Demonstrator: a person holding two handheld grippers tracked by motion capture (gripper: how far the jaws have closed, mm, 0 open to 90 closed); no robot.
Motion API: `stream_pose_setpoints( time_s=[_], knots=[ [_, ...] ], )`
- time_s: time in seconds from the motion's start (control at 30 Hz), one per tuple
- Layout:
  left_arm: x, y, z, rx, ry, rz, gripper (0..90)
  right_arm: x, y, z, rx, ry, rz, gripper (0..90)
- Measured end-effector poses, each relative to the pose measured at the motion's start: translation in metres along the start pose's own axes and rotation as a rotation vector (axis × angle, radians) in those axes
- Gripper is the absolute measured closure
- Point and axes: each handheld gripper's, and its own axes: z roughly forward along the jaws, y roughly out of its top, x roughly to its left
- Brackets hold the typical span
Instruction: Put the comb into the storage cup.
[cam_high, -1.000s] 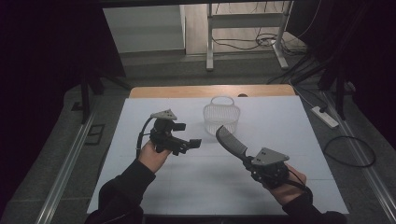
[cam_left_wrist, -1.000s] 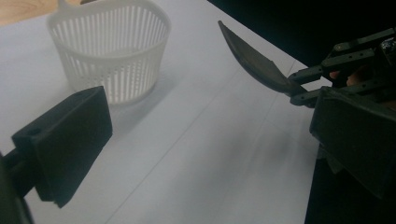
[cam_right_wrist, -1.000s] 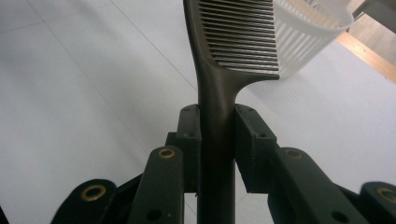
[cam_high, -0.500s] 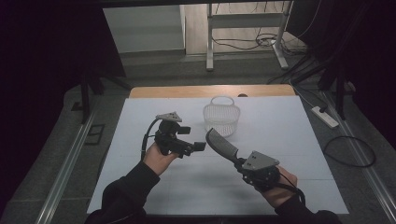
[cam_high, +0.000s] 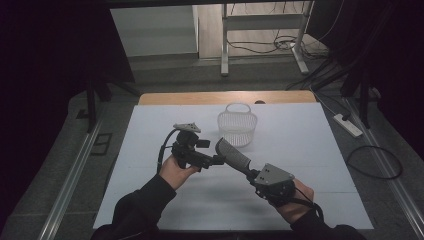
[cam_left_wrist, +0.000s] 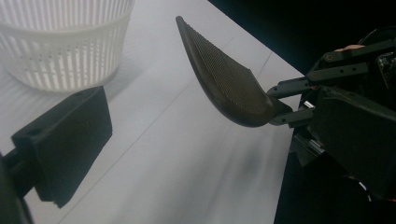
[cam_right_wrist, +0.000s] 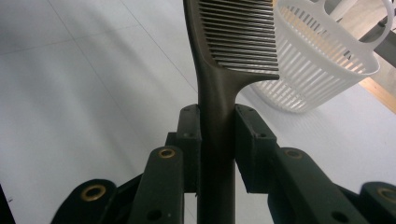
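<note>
My right gripper (cam_high: 253, 173) is shut on the handle of a dark fine-toothed comb (cam_high: 233, 155), which slants up and to the left over the white table. In the right gripper view the jaws (cam_right_wrist: 217, 127) pinch the narrow handle and the comb's teeth (cam_right_wrist: 243, 37) point right. My left gripper (cam_high: 210, 152) is open and holds nothing, and the comb's tip is right beside its lower jaw. In the left gripper view one black pad (cam_left_wrist: 65, 140) is at the lower left, with the comb (cam_left_wrist: 224, 77) ahead and apart from it.
A white slotted plastic basket (cam_high: 236, 129) with a handle stands just behind the comb (cam_left_wrist: 60, 51) (cam_right_wrist: 322, 60). The white sheet (cam_high: 310, 145) covers a wooden table. Cables and a power strip (cam_high: 347, 125) lie on the floor at the right.
My right gripper has carried the comb left and slightly nearer, bringing its tip up to the left gripper. The left gripper has shifted only a little.
</note>
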Motion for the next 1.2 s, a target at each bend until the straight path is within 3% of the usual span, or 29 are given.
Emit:
stream_pose_setpoints(
  time_s=[0.33, 0.5, 0.7, 0.83, 1.1, 1.2],
  knots=[
    [-0.001, -0.001, 0.01, 0.035, -0.042, -0.017, 3.6, 0.002, 0.001, 0.0, -0.013, -0.003, -0.013, 72.4],
    [0.001, -0.002, 0.009, 0.036, -0.105, -0.041, 19.8, 0.003, 0.001, 0.001, -0.015, -0.007, -0.014, 72.4],
    [0.005, -0.003, 0.008, 0.04, -0.175, -0.1, 51.3, 0.003, 0.001, 0.001, -0.017, -0.013, -0.023, 72.4],
    [0.007, -0.004, 0.008, 0.044, -0.183, -0.117, 65.1, 0.003, 0.001, 0.002, -0.016, -0.016, -0.023, 72.4],
    [0.014, -0.008, 0.009, 0.015, -0.303, -0.226, 80.3, 0.004, 0.0, 0.005, -0.01, -0.023, -0.036, 72.1],
    [0.014, -0.009, 0.01, 0.017, -0.316, -0.244, 83.2, 0.004, -0.001, 0.007, -0.004, -0.033, -0.046, 71.9]
  ],
)
